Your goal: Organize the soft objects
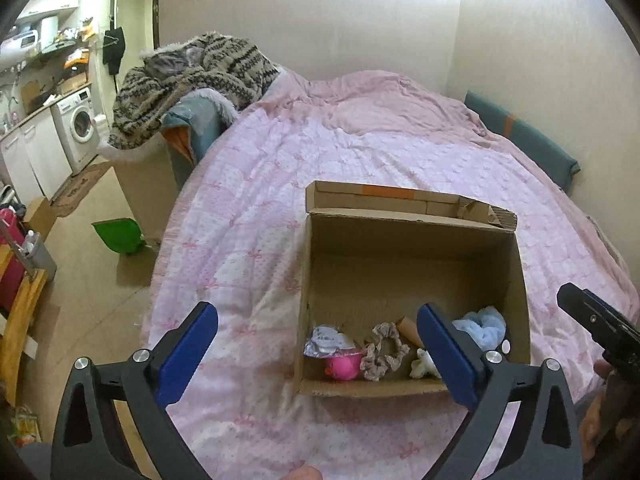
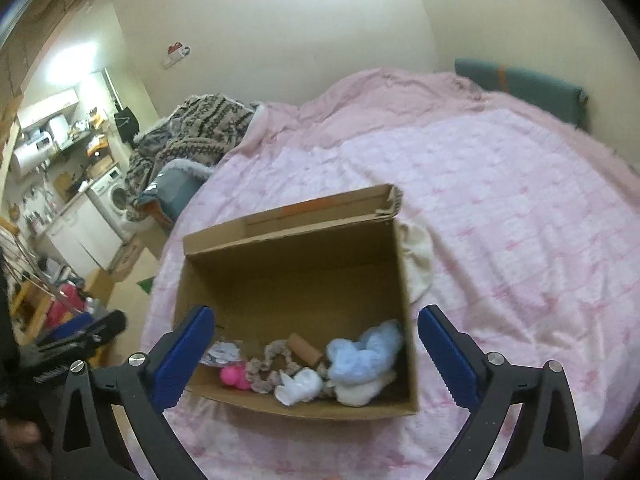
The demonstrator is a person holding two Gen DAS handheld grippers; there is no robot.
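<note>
One open cardboard box (image 1: 412, 280) sits on the pink quilted bed (image 1: 320, 152), its single lid flap folded back on the far side. All the soft things lie along the box's near wall. I count one pink toy (image 2: 234, 376) at the left, one silvery-grey crumpled piece (image 2: 224, 354) just behind it, one beige scrunchie (image 1: 384, 350) in the middle, one brown cardboard tube (image 2: 306, 348) behind the scrunchie, one small white plush (image 2: 300, 386), one fluffy light-blue item (image 2: 364, 354) at the right, and one cream-white soft piece (image 2: 360, 392) under it.

One cream cloth (image 2: 418, 264) lies on the bed outside, against the box's right wall.

My left gripper (image 1: 318, 352) hovers above the box's near-left corner, jaws spread wide, holding nothing and touching nothing. My right gripper (image 2: 316, 354) hangs over the box's near edge, jaws equally wide apart and bare. Each gripper shows at the edge of the other's view.

One patterned blanket (image 1: 192, 80) is heaped beside the bed's far left end, and one washing machine (image 1: 78, 128) stands in the kitchen area beyond.
</note>
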